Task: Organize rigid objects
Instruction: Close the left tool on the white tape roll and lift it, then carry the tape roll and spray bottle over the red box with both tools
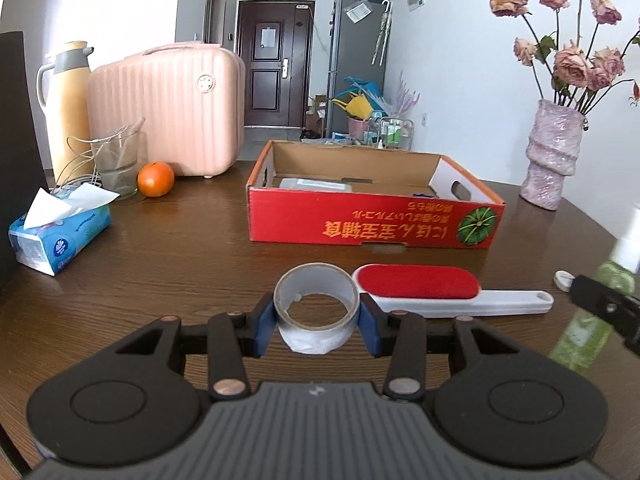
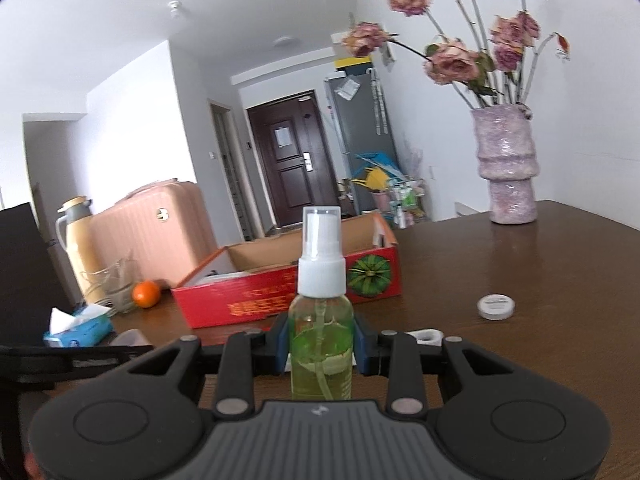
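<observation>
My left gripper (image 1: 316, 326) is shut on a grey tape roll (image 1: 316, 312), its blue pads pressed on both sides, low over the brown table. A red and white lint brush (image 1: 436, 290) lies just right of the roll. My right gripper (image 2: 321, 346) is shut on a green spray bottle (image 2: 321, 320) with a white pump top, held upright above the table; it also shows at the left wrist view's right edge (image 1: 588, 320). The open red cardboard box (image 1: 372, 220) stands beyond, also in the right wrist view (image 2: 248, 300). A small round white tin (image 2: 496, 306) lies on the table.
A tissue pack (image 1: 60, 236), an orange (image 1: 156, 179), a glass (image 1: 118, 160), a yellow thermos (image 1: 66, 108) and a pink case (image 1: 172, 108) stand at the left back. A pink vase (image 1: 554, 156) with dried roses stands at the right back.
</observation>
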`<state>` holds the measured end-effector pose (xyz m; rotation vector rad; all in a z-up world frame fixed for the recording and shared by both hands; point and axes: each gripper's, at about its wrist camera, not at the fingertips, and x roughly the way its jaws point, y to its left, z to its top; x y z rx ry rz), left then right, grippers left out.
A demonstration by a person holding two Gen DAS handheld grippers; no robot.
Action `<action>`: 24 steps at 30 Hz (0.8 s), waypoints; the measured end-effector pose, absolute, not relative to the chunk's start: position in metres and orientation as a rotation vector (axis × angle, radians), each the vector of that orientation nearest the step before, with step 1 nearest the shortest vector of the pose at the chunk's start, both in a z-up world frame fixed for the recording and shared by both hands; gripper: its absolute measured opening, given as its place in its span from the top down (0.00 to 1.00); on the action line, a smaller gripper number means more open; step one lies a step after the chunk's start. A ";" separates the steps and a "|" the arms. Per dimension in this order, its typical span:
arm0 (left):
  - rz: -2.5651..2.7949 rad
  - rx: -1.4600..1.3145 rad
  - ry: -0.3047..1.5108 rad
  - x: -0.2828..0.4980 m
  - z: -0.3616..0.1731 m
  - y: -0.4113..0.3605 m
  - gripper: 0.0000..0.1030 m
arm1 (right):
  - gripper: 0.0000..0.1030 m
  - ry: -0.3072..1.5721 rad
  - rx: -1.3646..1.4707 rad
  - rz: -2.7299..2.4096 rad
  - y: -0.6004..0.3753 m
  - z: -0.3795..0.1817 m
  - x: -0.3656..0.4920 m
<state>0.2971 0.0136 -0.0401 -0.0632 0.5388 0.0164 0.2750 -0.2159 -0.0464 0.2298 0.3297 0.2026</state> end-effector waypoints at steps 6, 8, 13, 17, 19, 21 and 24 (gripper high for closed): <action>-0.001 -0.074 0.515 0.295 -0.029 0.006 0.57 | 0.70 0.315 0.230 0.249 -0.200 -0.034 0.277; -0.002 -0.075 0.505 0.295 -0.025 0.004 0.57 | 0.71 0.303 0.223 0.259 -0.195 -0.029 0.278; -0.002 -0.079 0.486 0.297 -0.017 0.003 0.57 | 0.71 0.290 0.216 0.265 -0.189 -0.022 0.282; 0.003 -0.072 0.475 0.302 -0.012 0.002 0.57 | 0.71 0.285 0.212 0.268 -0.186 -0.017 0.287; 0.005 -0.070 0.468 0.305 -0.010 0.002 0.57 | 0.70 0.282 0.209 0.268 -0.184 -0.015 0.289; 0.008 -0.070 0.462 0.309 -0.007 0.002 0.57 | 0.71 0.277 0.204 0.269 -0.183 -0.013 0.293; 0.013 -0.078 0.455 0.315 -0.003 0.003 0.57 | 0.71 0.271 0.201 0.266 -0.182 -0.010 0.300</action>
